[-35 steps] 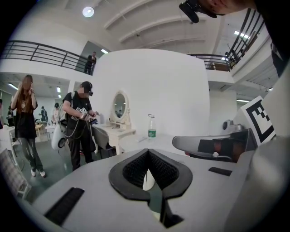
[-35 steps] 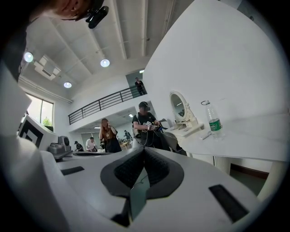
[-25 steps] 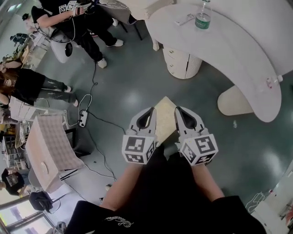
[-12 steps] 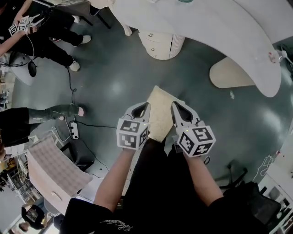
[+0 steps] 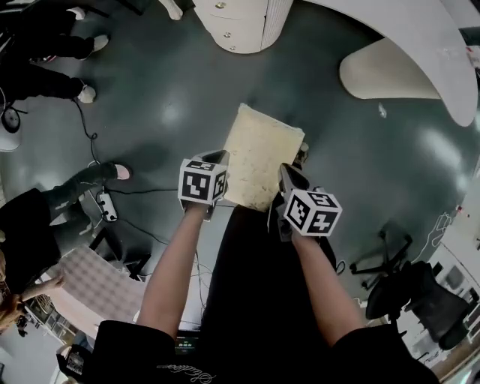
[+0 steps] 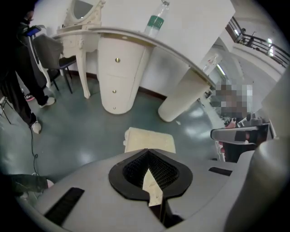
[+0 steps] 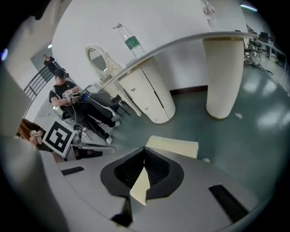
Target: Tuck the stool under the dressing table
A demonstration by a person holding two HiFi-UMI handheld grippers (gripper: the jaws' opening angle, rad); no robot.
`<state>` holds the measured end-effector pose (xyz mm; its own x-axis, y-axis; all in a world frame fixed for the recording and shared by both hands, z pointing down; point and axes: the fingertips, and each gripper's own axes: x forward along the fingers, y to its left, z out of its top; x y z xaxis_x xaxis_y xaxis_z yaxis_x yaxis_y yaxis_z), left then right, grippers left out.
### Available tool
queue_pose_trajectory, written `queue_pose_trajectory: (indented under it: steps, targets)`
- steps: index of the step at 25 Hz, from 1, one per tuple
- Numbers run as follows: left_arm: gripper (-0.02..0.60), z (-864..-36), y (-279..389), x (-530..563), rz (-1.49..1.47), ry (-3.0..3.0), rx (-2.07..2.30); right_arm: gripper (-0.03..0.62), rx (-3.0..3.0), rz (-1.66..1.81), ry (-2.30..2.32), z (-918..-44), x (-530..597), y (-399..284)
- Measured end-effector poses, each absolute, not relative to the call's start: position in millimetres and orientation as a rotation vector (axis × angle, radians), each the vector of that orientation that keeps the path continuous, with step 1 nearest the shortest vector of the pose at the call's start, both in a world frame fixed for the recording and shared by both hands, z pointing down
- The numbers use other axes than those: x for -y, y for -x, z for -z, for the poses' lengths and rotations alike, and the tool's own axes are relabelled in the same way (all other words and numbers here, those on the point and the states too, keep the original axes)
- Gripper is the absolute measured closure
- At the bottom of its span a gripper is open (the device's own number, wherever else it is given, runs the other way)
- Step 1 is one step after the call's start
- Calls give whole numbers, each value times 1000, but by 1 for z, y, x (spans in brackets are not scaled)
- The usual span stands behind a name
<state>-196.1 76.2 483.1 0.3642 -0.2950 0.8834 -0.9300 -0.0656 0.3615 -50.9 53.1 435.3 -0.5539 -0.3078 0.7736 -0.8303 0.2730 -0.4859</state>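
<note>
The stool [image 5: 259,154] has a cream square cushion and stands on the dark green floor, apart from the white dressing table [image 5: 420,45]. Its drawer pedestal [image 5: 240,22] and rounded leg [image 5: 382,71] lie beyond the stool. My left gripper [image 5: 216,159] hangs at the cushion's left edge, my right gripper [image 5: 289,174] at its right near corner. Both are shut with nothing between the jaws. The left gripper view shows closed jaws [image 6: 148,152] above the stool [image 6: 149,140]. In the right gripper view the gripper [image 7: 145,149] points at the stool [image 7: 174,146]. Whether either touches the cushion is unclear.
A water bottle [image 6: 156,20] stands on the table top. People stand at the left, near a power strip [image 5: 105,204] and cables on the floor. A pale woven box [image 5: 90,281] sits lower left, and a black office chair [image 5: 390,277] lower right.
Both grippers have dropped and tipped downward toward the stool. The head view has tilted down, so the stool looks larger and the table has slid to the top edge.
</note>
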Motion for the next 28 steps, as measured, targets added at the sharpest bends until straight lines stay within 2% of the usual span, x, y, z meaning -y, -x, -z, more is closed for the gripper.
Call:
queue_pose_trajectory:
  steps: [4, 5, 7, 9, 12, 17, 22, 28]
  targets:
    - [574, -539, 203, -83, -831, -1540, 1088, 588, 1883, -1371, -1024, -499, -73, 42]
    - [555, -551, 202, -85, -836, -1529, 1065, 586, 1854, -1400, -1024, -515, -77, 40]
    - [426, -571, 198, -93, -838, -1503, 1001, 576, 1791, -1466, -1024, -544, -89, 32]
    - [389, -590, 197, -102, -851, -1483, 955, 401, 1712, -1542, -1018, -572, -103, 22]
    - [322, -617, 199, -112, -860, -1454, 893, 350, 1627, -1584, -988, -607, -118, 8]
    - [206, -645, 200, -120, -846, -1419, 789, 306, 1585, -1576, -898, -647, -129, -6]
    - [147, -665, 194, -123, -868, -1434, 688, 280, 1550, -1629, -855, -676, -133, -7]
    - [110, -688, 186, -128, -892, -1485, 600, 263, 1547, -1664, -801, -695, -145, -1]
